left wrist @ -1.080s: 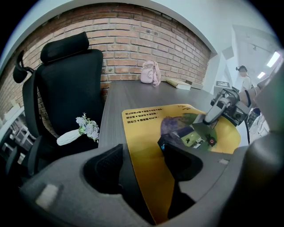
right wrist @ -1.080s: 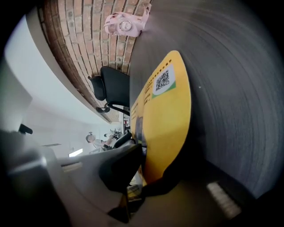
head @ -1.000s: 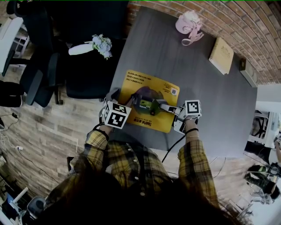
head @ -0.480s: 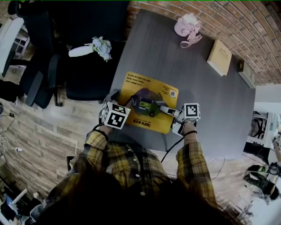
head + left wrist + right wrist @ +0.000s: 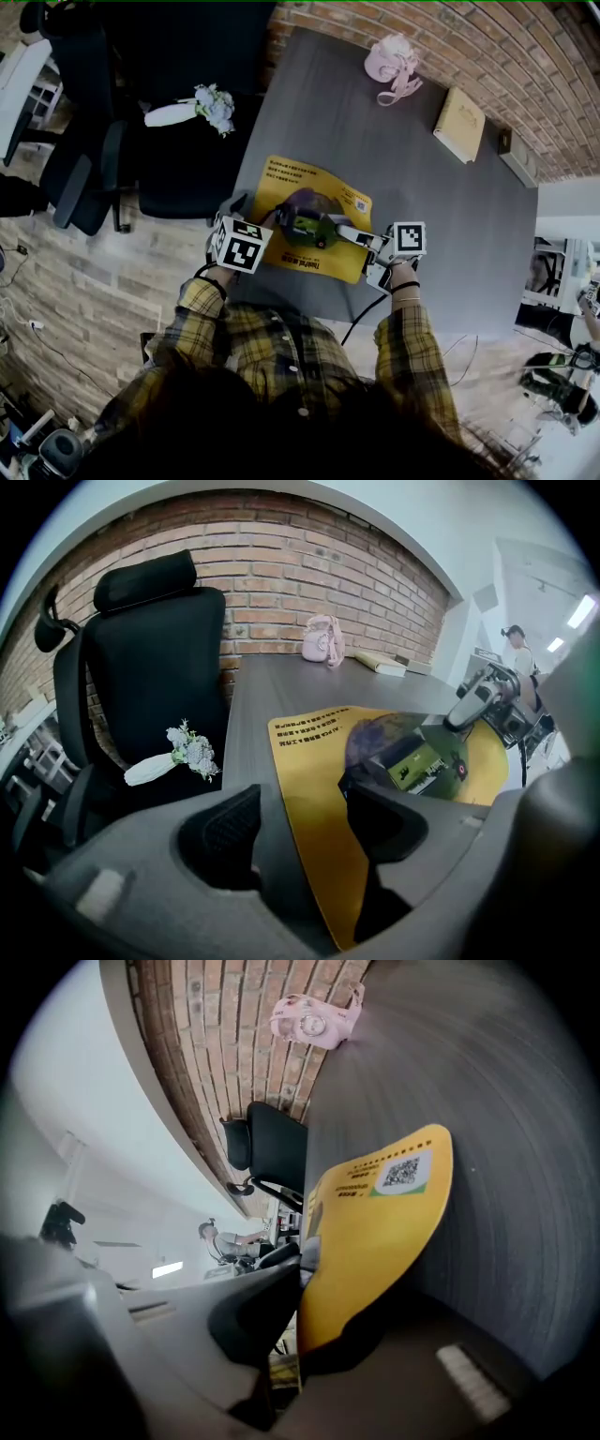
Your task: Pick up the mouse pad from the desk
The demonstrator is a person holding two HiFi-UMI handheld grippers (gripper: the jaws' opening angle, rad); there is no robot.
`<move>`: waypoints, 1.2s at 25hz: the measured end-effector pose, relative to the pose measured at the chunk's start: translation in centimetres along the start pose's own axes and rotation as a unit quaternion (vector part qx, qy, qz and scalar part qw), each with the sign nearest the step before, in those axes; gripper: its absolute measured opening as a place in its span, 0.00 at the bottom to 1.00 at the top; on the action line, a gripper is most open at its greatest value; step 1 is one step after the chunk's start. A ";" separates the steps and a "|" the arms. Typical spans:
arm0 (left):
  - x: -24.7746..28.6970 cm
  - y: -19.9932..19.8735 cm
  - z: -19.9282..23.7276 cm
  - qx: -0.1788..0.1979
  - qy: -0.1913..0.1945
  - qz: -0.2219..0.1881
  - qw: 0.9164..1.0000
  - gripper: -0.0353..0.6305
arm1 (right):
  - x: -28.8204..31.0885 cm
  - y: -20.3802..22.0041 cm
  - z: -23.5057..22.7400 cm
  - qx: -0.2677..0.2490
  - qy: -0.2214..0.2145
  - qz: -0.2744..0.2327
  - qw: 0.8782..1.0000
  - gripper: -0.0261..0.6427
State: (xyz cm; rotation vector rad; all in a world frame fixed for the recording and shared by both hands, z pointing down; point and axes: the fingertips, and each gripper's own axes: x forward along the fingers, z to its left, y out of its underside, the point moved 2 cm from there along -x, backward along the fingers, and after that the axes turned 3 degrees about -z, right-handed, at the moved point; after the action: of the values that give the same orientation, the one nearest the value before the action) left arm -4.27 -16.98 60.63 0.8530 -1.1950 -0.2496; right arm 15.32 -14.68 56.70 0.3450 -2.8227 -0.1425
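**head view, left to right.** a black office chair [image 5: 173, 141] stands at the left end of the grey worktop [image 5: 450, 234], with a small white-wrapped flower bouquet [image 5: 202, 105] lying on its seat. the left tool [image 5: 300, 829] sits at the near left corner of the yellow mouse pad [image 5: 300, 183]. in the left gripper view its jaws stand apart. the pad's near edge runs between them and under the right-hand jaw, and neither pad presses on it.

the mouse pad lies on the near half of the worktop, in front of the person. it has dark print in its middle, lines of text along its far left edge and a small code square at its far right corner. the right tool [image 5: 300, 1309] is at the pad's right edge. in the right gripper view its jaws are closed on that edge, and the pad curves up out of them, clear of the surface there.

a pink pouch [image 5: 392, 64] with a looped strap lies at the far edge of the worktop, well apart from the pad. to its right is a flat tan book [image 5: 458, 124]. both lie close to the brick wall [image 5: 525, 56] along the far side.
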 end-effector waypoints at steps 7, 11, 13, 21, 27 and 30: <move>-1.5 -1.7 -0.4 -0.002 -0.001 -0.028 1.000 0.50 | -0.2 0.0 4.0 -0.048 -0.030 -0.010 0.998 0.06; -2.8 -3.1 -0.7 0.002 -0.002 -0.053 0.999 0.50 | -0.6 0.3 6.1 -0.075 -0.039 -0.026 0.996 0.06; -3.6 -3.9 -1.0 0.004 -0.002 -0.065 0.998 0.50 | -0.9 0.6 7.2 -0.088 -0.040 -0.035 0.995 0.06; -6.5 -7.2 -1.9 0.011 -0.003 -0.112 0.994 0.50 | -2.7 0.2 11.7 -0.154 -0.047 -0.084 0.983 0.06; -8.8 -9.8 -2.3 0.015 -0.002 -0.153 0.988 0.49 | -4.5 -0.5 14.2 -0.223 -0.025 -0.132 0.966 0.06; -9.9 -11.0 -2.7 0.014 0.006 -0.172 0.985 0.48 | -5.4 -1.0 15.3 -0.269 0.011 -0.158 0.950 0.06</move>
State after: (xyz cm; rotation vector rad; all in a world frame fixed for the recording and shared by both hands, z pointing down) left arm -2.86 -17.37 45.62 1.0845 -1.0370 -0.5081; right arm 15.95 -13.39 40.50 0.6508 -2.5450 -0.9417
